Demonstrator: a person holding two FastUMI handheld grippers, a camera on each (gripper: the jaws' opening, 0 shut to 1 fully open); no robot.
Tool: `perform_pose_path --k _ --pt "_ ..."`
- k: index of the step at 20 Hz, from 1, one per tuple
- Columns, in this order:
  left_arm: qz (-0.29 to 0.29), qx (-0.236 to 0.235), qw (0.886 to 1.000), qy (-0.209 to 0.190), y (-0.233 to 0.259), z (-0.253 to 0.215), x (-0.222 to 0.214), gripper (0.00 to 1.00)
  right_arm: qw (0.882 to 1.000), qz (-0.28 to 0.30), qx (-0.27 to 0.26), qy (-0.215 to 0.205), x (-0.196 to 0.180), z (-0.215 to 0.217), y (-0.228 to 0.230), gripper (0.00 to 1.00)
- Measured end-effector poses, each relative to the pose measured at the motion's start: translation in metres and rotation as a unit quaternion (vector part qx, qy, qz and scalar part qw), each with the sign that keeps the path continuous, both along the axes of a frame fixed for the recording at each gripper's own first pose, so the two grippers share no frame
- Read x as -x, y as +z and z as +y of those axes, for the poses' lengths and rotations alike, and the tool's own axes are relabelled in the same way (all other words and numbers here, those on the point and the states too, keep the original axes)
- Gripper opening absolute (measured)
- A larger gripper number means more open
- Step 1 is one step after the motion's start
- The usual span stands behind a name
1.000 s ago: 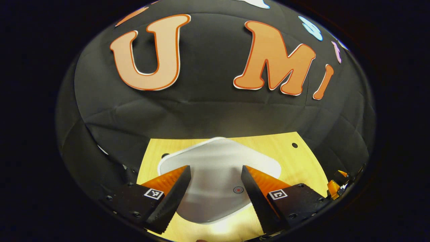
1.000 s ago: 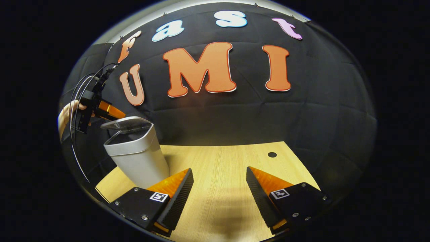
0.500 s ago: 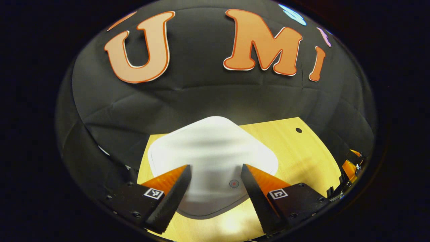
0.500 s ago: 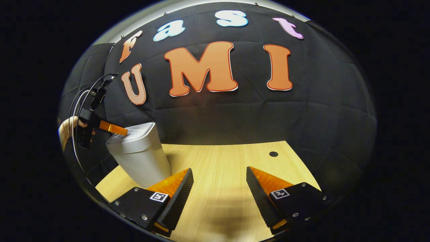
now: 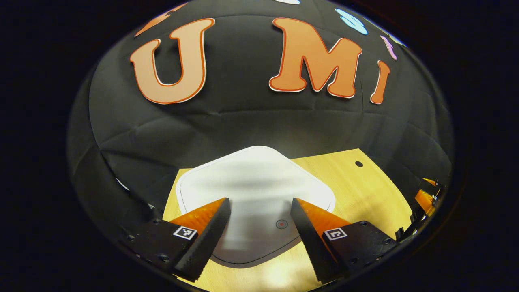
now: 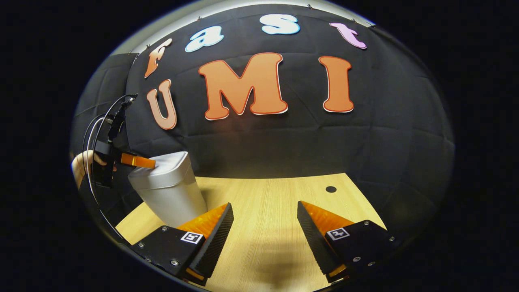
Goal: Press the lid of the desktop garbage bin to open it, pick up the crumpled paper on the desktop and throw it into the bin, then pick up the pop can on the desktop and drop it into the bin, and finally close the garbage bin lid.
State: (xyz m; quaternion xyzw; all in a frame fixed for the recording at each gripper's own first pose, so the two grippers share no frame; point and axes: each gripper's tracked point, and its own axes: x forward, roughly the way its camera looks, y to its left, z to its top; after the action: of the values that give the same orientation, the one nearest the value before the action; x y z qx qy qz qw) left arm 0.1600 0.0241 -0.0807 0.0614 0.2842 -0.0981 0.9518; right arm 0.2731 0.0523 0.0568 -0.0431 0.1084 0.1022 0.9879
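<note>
The white desktop bin stands on the wooden table at the left of the right gripper view, with its lid flat and closed. From above, the lid has a small red dot near its front edge. My left gripper hovers just over the lid, open, with nothing between its fingers. The left gripper also shows in the right gripper view, held by a hand and reaching over the bin's top. My right gripper stays open above bare table.
A small dark hole marks the table's far right corner. Black cloth wall rises right behind the table and the bin. Cables trail from the left gripper. The right gripper peeks in at the right edge of the left gripper view.
The bin's lid, tilted up a second ago, has come down flat and closed. My left gripper has sunk with it and now lifted slightly. The right gripper has held still.
</note>
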Motion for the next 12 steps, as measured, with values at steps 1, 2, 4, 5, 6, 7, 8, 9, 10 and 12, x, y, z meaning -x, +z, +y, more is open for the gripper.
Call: perform_pose_path --k 1,2,4,5,6,7,8,9,10,12 --pt "-0.004 -0.003 1.0 0.004 0.001 0.001 0.0 0.98 1.0 -0.004 -0.002 -0.001 -0.001 0.001 0.003 0.95" --pt "-0.01 -0.004 1.0 0.007 0.002 0.001 -0.002 0.98 1.0 -0.008 -0.002 -0.003 -0.001 0.002 0.005 0.95" --pt "-0.026 -0.001 1.0 0.015 0.004 0.002 -0.002 0.97 1.0 -0.016 -0.003 -0.004 0.0 0.004 0.011 0.95" --pt "-0.031 0.001 0.999 0.022 0.004 0.002 -0.003 0.97 1.0 -0.019 -0.003 -0.005 0.0 0.005 0.014 0.95" --pt "-0.036 0.004 0.999 0.027 0.003 0.003 -0.002 0.97 1.0 -0.023 -0.003 -0.005 0.0 0.006 0.017 0.95" --pt "-0.04 0.006 0.999 0.029 0.002 0.002 0.001 0.97 1.0 -0.027 -0.002 -0.004 -0.001 0.007 0.02 0.95" --pt "-0.045 0.007 0.998 0.034 0.002 0.0 0.006 0.97 1.0 -0.031 0.001 -0.005 -0.001 0.008 0.022 0.95" --pt "-0.05 0.008 0.998 0.038 0.001 -0.002 0.011 0.97 0.999 -0.035 0.003 -0.006 -0.001 0.008 0.024 0.95" --pt "-0.056 0.01 0.998 0.041 0.001 -0.003 0.015 0.97 0.999 -0.039 0.004 -0.007 -0.001 0.008 0.028 0.95" --pt "-0.072 0.012 0.996 0.046 0.003 -0.008 0.024 0.97 0.999 -0.043 0.001 -0.009 0.0 0.009 0.031 0.95"
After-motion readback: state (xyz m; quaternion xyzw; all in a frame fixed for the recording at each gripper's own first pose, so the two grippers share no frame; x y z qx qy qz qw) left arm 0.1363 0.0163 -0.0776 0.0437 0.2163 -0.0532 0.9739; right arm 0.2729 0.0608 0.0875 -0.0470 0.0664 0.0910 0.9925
